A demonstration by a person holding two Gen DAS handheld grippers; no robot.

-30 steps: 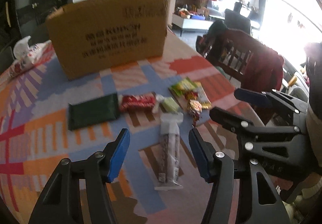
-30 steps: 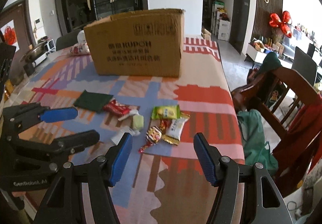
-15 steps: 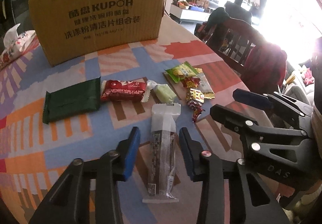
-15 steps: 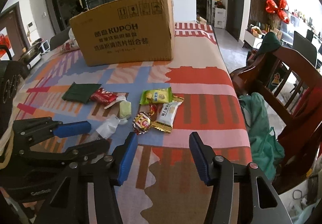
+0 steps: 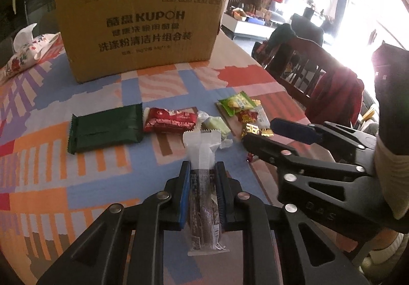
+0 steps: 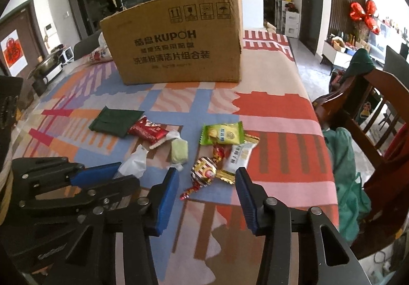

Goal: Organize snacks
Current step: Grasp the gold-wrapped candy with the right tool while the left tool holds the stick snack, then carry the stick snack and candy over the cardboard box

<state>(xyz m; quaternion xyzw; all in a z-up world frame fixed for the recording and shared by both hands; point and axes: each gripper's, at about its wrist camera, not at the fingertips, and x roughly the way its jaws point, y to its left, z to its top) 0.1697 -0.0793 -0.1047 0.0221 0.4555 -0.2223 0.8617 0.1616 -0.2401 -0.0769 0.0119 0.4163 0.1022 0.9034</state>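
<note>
My left gripper [image 5: 203, 182] is shut on a long snack bar in a clear wrapper [image 5: 203, 198] that lies on the patterned tablecloth; its white end sticks out ahead [image 6: 134, 166]. Beyond it lie a dark green packet [image 5: 104, 127], a red packet [image 5: 170, 120], a pale green candy [image 5: 214, 126] and a green-yellow packet [image 5: 236, 103]. My right gripper [image 6: 207, 182] is open, just short of a round gold-red candy [image 6: 204, 171] and a white packet [image 6: 239, 157]. A large cardboard box [image 6: 176, 42] stands behind the snacks.
A floral tissue pouch [image 5: 25, 52] lies at the far left of the table. Wooden chairs with clothes draped on them [image 6: 363, 111] stand along the table's right edge. The right gripper shows in the left wrist view [image 5: 294, 136].
My left gripper moved forward and down over the clear-wrapped bar and closed on it. My right gripper came closer to the candies and narrowed a little, still open.
</note>
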